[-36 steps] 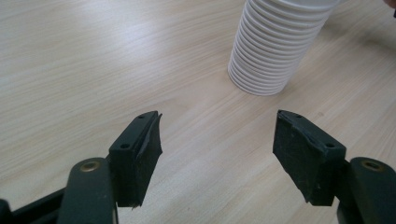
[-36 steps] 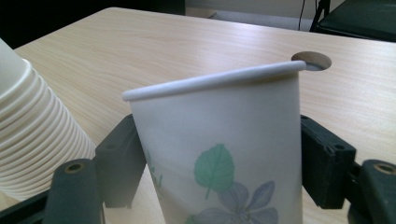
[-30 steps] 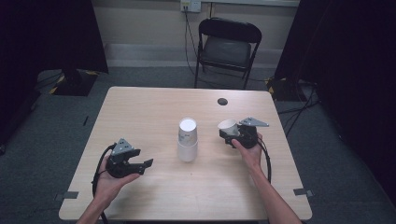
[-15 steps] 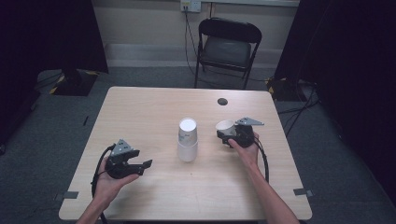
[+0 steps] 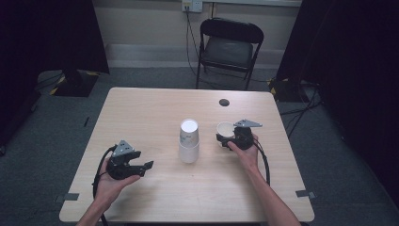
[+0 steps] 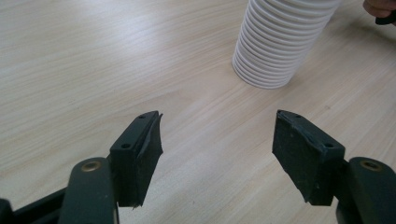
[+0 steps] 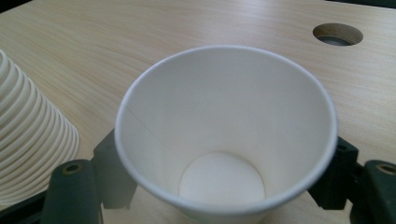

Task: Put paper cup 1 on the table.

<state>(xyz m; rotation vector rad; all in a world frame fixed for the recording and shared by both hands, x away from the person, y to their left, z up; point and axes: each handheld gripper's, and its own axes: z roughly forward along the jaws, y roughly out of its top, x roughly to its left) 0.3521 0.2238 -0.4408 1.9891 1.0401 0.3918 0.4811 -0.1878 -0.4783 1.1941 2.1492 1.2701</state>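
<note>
Presently one white paper cup (image 7: 224, 140), upright, mouth up, right of frame centre in the high view, was clasped between the right gripper's (image 5: 238, 138) jaws. Left gripper (image 6: 217, 154), lower left, stood wide, holding nothing. Cup stack (image 5: 188, 141), centre.

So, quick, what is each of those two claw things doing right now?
Left gripper: jaws open, nothing between them.
Right gripper: jaws closed on a single white paper cup, mouth up, beside the upside-down cup stack.
</note>
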